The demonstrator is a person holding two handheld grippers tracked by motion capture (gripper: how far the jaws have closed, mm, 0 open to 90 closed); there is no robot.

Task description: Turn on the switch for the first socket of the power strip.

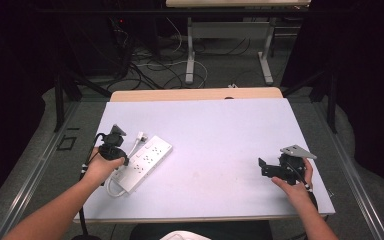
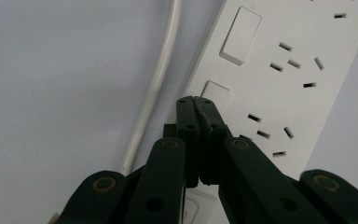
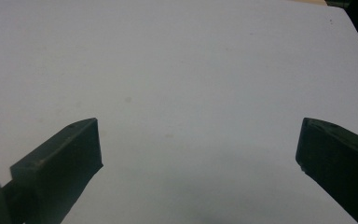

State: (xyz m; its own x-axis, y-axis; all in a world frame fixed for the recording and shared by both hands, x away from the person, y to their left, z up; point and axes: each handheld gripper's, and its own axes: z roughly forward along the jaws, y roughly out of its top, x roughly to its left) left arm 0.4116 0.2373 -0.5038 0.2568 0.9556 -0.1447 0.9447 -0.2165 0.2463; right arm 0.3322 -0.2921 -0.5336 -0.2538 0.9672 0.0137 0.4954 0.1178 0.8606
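A white power strip (image 1: 145, 161) lies at an angle on the left part of the white table (image 1: 220, 135), its white cable (image 1: 112, 188) looped near its front end and its plug (image 1: 140, 136) by its far end. In the left gripper view the power strip (image 2: 279, 93) shows several sockets, a rocker switch (image 2: 240, 36) and a small square button (image 2: 216, 89). My left gripper (image 2: 196, 100) is shut, its tips right at that button, nothing between the jaws. The cable (image 2: 156, 84) runs past on their left. My right gripper (image 1: 263, 167) hangs open over bare table at the right, jaws wide apart (image 3: 198, 140).
A wooden strip (image 1: 195, 94) edges the table's far side. Beyond it stand the metal legs of another table (image 1: 190, 55), with loose cables on the floor (image 1: 150, 70). Dark curtains close in both sides.
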